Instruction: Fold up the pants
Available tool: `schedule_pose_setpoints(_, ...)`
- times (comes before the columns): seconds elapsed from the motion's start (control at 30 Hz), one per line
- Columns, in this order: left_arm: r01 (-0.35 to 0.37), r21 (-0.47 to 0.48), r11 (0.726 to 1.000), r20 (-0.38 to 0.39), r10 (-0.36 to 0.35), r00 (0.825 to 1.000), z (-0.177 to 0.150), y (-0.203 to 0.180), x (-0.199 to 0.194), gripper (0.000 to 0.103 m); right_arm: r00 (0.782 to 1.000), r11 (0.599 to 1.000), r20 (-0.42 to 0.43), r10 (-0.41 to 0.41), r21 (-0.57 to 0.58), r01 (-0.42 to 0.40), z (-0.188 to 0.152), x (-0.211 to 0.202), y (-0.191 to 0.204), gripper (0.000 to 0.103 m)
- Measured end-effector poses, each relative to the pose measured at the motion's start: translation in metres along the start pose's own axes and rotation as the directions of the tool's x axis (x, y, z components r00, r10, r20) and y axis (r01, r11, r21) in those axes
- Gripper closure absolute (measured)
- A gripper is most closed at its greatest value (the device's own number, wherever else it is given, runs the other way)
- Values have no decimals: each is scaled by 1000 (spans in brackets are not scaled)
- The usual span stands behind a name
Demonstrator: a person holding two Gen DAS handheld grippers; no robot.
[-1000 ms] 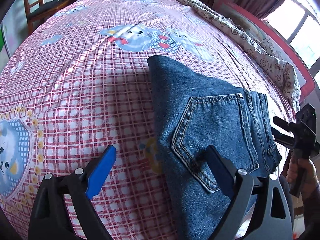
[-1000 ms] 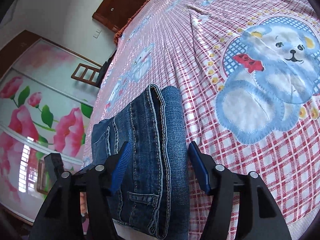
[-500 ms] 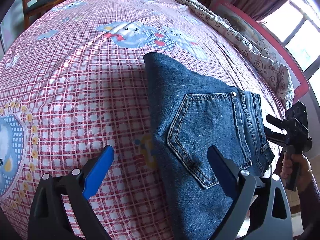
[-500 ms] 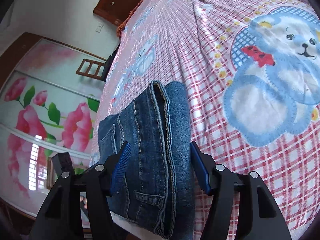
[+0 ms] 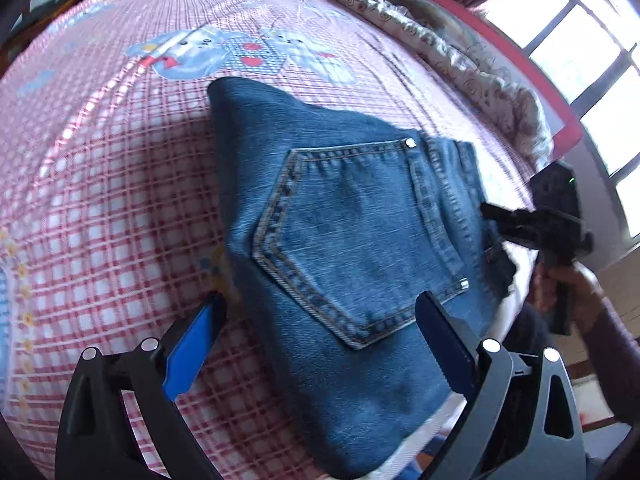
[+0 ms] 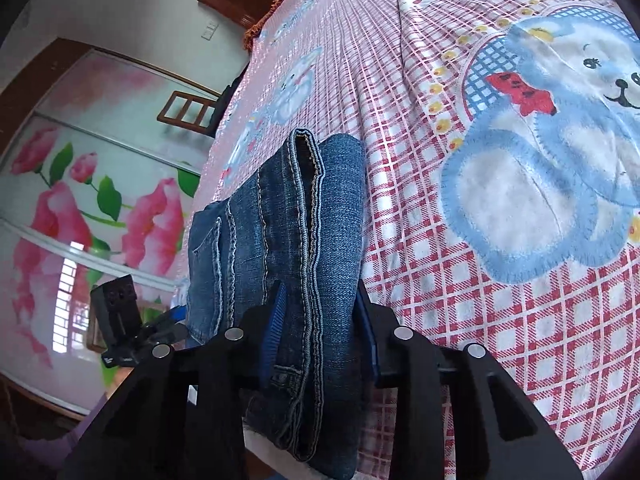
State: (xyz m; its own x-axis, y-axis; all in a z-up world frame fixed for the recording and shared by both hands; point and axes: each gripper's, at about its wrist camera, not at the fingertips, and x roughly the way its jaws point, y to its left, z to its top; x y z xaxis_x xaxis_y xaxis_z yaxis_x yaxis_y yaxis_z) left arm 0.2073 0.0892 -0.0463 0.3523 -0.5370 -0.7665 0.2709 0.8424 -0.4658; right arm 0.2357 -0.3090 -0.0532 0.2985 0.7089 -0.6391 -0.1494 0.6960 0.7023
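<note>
My right gripper (image 6: 320,328) just closed, pads now pinching the folded jeans (image 5: 352,240) at the bedsheet (image 5: 100,200) edge. Left gripper (image 5: 320,340) wide open over the back pocket (image 5: 352,236), holding nothing.

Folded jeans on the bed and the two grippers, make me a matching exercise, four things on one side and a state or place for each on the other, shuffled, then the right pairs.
Things:
1. folded jeans
2. right gripper
3. left gripper
4. wooden chair

States or places:
A. fingers spread wide, pinching nothing
B. beside the bed, by the flowered wardrobe door
C. fingers closed on the denim stack
D. lying near the bed's edge, back pocket up

Pairs: 1-D, 2-C, 3-A, 4-B
</note>
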Motion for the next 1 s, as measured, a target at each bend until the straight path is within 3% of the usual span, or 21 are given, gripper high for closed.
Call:
schedule_pose_setpoints(0.07, 100, -47, 994, 6, -100, 995, 2, 1, 0, 9, 1000, 1000, 3, 3, -1, -3, 0, -1, -1, 71)
schedule_pose_setpoints(0.17, 64, -22, 998, -33, -64, 997, 2, -2, 12, 8, 1000, 1000, 1, 10, 6, -10, 0, -4, -4, 71)
schedule_pose_setpoints(0.27, 95, -77, 993, -22, -97, 995, 5, 2, 15, 5, 1000, 1000, 2, 18, 12, -18, -2, -5, -2, 70)
schedule_pose_setpoints(0.33, 51, -83, 995, -28, -54, 998, 6, -5, 17, 5, 1000, 1000, 7, 7, -1, -7, 0, -6, -2, 66)
schedule_pose_setpoints(0.43, -161, 77, 984, -56, 166, 985, 3, -38, 28, 20, 1000, 999, 19, -18, -49, 18, -4, -5, 10, 55)
schedule_pose_setpoints(0.47, -188, 82, 979, -51, 192, 980, 2, -43, 29, 25, 999, 997, 23, -32, -67, 33, -5, -4, 15, 51)
schedule_pose_setpoints(0.57, -213, 11, 977, -39, 214, 976, 6, -40, 26, 38, 990, 981, 18, -138, -139, 139, -6, 2, 33, 49)
schedule_pose_setpoints(0.67, -228, -3, 974, -26, 228, 973, 5, -39, 22, 49, 982, 965, 5, -186, -189, 184, -4, 7, 42, 51)
schedule_pose_setpoints(0.83, -240, -19, 971, 2, 240, 971, 5, -37, 14, 69, 979, 959, -4, -205, -203, 200, -3, 10, 48, 70)
schedule_pose_setpoints(1.0, -233, -42, 972, 49, 235, 971, 2, -34, -2, 82, 972, 942, 26, -233, -241, 233, -6, 6, 67, 78)
